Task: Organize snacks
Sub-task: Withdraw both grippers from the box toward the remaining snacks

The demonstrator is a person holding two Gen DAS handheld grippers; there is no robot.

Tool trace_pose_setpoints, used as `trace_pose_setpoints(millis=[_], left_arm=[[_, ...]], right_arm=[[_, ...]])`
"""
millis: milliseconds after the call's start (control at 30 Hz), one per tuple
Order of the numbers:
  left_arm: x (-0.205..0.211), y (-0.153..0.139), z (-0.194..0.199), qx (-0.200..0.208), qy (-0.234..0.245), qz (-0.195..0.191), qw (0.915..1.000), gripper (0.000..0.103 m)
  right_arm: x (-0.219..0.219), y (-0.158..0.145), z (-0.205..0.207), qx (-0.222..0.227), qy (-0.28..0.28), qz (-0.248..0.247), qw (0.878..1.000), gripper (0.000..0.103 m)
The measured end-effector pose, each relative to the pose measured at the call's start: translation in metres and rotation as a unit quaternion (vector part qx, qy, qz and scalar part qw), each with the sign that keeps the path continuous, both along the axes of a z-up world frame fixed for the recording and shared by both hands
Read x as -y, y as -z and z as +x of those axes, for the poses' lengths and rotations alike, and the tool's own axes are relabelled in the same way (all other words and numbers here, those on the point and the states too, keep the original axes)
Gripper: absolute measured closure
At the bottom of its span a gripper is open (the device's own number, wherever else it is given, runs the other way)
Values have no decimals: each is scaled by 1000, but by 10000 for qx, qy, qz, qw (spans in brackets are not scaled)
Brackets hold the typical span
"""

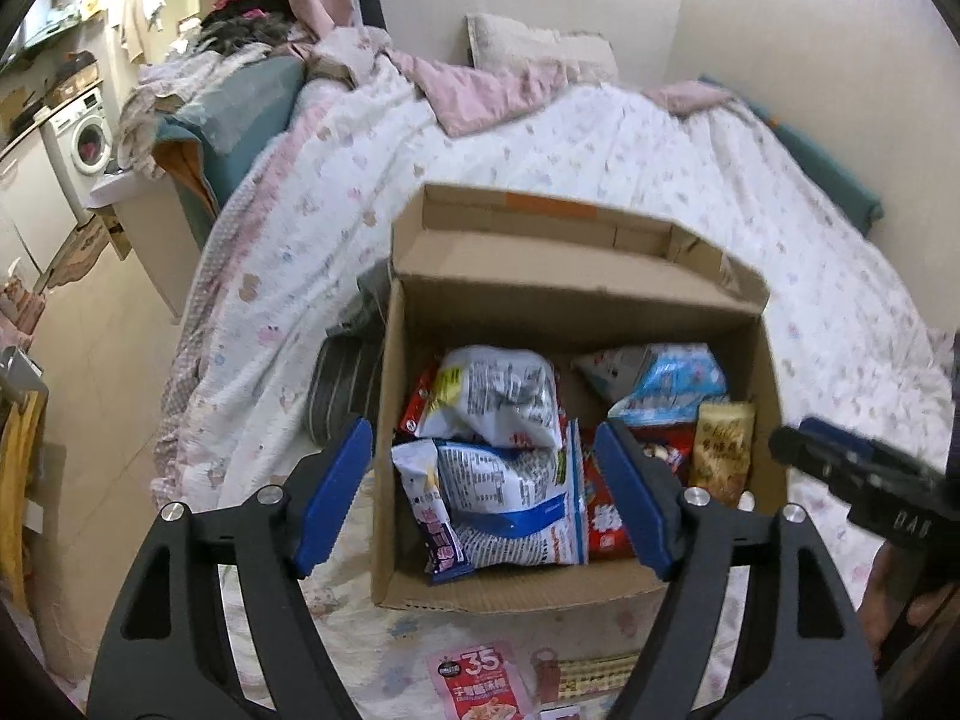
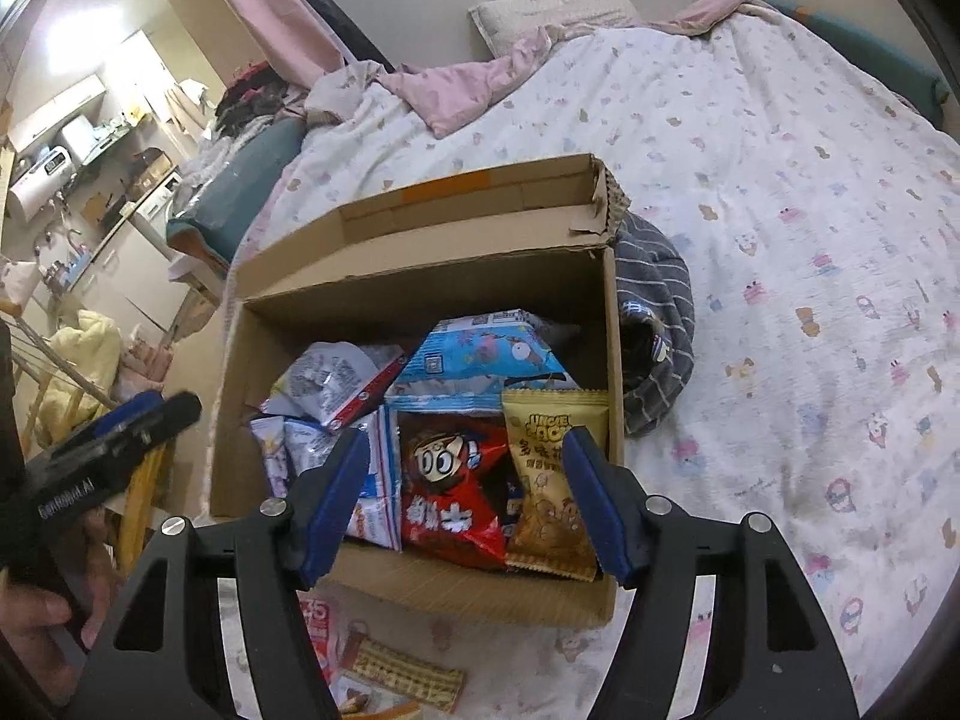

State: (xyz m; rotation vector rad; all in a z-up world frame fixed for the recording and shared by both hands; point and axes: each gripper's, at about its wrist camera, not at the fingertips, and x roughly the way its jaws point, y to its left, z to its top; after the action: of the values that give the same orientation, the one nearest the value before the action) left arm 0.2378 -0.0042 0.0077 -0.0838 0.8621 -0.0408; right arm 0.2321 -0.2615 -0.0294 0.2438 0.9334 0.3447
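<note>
- The bed [image 2: 780,210], spread with a patterned white cover, fills most of both views; a wide bare stretch of cover is left to the right of the box, out to the bed's right edge, and more toward the head end.
- A cardboard box [image 1: 498,591] is set near the bed's foot edge, its far flap [image 2: 420,222] folded back and its top open.
- A grey striped cloth [image 2: 660,324] is bunched on the cover, touching the box at its far side.
- Inside the box, snack bags are packed close: a white and blue bag [image 1: 510,498] at the near left wall, a light blue bag [image 2: 480,360] toward the far wall, a red bag [image 2: 450,480] in the middle front, and a tan packet [image 2: 552,480] against the right wall.
- More flat packets [image 2: 408,675] are seen on the cover between the box's near wall and the foot edge.
- The left gripper [image 1: 486,498] is held above the box's near left part, its jaws spread with nothing gripped.
- The right gripper [image 2: 468,504] is held above the near right part, jaws likewise spread and empty.
</note>
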Motion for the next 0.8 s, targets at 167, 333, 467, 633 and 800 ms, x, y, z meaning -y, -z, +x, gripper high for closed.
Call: trace_pose_setpoints(millis=[167, 333, 467, 633, 800], left_arm=[[-3, -8, -10, -28, 136, -91, 9999, 17], [-9, -13, -26, -159, 184, -48, 9997, 17], [-21, -10, -44, -259, -38, -191, 9995, 17], [-28, -1, -62, -476, -179, -281, 9983, 17], [-26, 2, -84, -515, -149, -178, 9984, 17]], right_arm=[[0, -3, -13, -55, 33, -65, 10000, 32], [-2, -3, -33, -95, -51, -133, 9999, 32], [-3, -1, -44, -154, -84, -86, 9998, 32], [-8, -3, -62, -107, -177, -104, 9997, 32], [-11, -1, -81, -162, -263, -67, 9995, 32]])
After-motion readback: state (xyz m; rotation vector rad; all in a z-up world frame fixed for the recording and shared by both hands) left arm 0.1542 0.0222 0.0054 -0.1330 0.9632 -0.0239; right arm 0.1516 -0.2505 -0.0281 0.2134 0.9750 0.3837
